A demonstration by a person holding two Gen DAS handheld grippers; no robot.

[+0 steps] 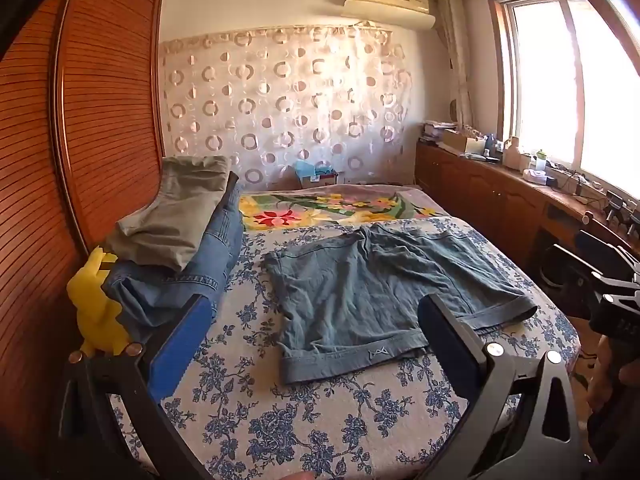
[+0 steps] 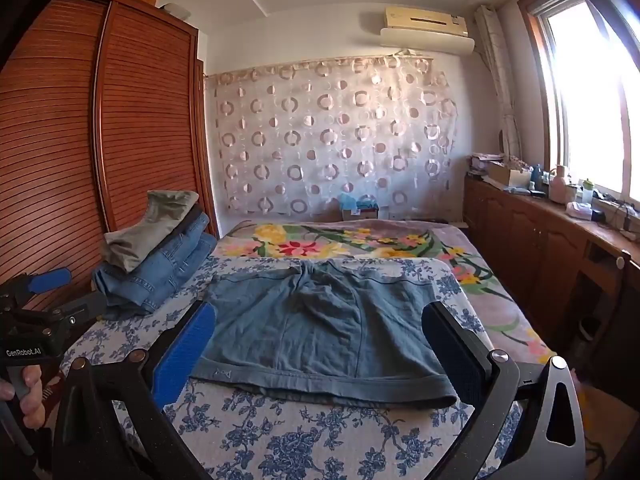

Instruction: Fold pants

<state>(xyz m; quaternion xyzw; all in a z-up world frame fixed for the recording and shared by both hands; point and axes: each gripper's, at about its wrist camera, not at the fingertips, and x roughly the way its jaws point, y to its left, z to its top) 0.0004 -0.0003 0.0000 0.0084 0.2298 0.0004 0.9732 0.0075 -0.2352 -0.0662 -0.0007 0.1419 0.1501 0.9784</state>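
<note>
1. While both grippers hang over the near edge of the bed (image 1: 280,420), grey-blue pants (image 1: 384,292) lie flat and folded short on the blue-flowered bedspread (image 2: 280,440), cuffs toward the camera.
2. Left gripper (image 1: 316,332): fingers (image 1: 180,344) spread wide, nothing between them, not touching cloth; the pants sit at 12 o'clock from it.
3. Right gripper (image 2: 320,344): fingers (image 2: 184,352) likewise spread wide and empty, framing the pants' near hem.
4. Stack of folded jeans (image 2: 168,268) topped by khaki pants (image 2: 152,228) rests at 10 o'clock, beside the wardrobe (image 2: 80,140).
5. A hand (image 2: 24,392) grips the left handle at 8 o'clock in the right view.
</note>
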